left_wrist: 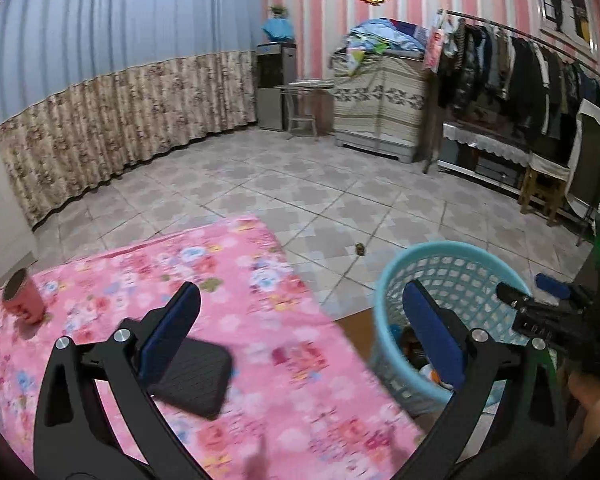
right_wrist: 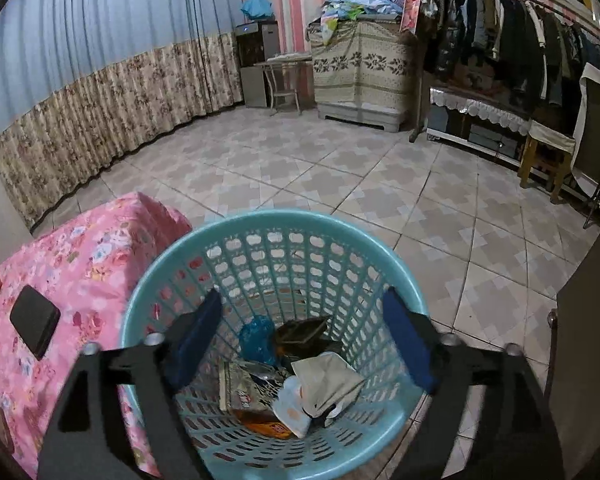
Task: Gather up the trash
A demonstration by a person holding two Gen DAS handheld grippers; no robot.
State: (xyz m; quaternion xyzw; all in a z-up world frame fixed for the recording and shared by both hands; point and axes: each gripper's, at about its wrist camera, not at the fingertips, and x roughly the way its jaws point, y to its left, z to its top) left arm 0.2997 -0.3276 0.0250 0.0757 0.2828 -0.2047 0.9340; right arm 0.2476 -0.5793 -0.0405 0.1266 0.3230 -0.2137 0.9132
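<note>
A light-blue plastic basket [right_wrist: 276,218] stands on the floor beside the pink flowered table [right_wrist: 92,248]. Inside it lie a white crumpled paper [right_wrist: 328,380], a blue plastic bag [right_wrist: 256,338], a dark wrapper [right_wrist: 304,330] and a printed packet [right_wrist: 244,392]. My right gripper [right_wrist: 303,300] hangs open over the basket's mouth with nothing between its fingers. My left gripper [left_wrist: 302,296] is open and empty over the table's right edge, with the basket [left_wrist: 452,264] to its right. A small brown scrap [left_wrist: 359,249] lies on the floor tiles beyond the table.
A black flat case [left_wrist: 192,376] and a red cup [left_wrist: 24,296] rest on the pink cloth [left_wrist: 260,264]. Tiled floor stretches ahead to a curtain, a covered cabinet [right_wrist: 360,68] and a clothes rack [right_wrist: 520,20]. A wooden stool [right_wrist: 548,160] stands at the right.
</note>
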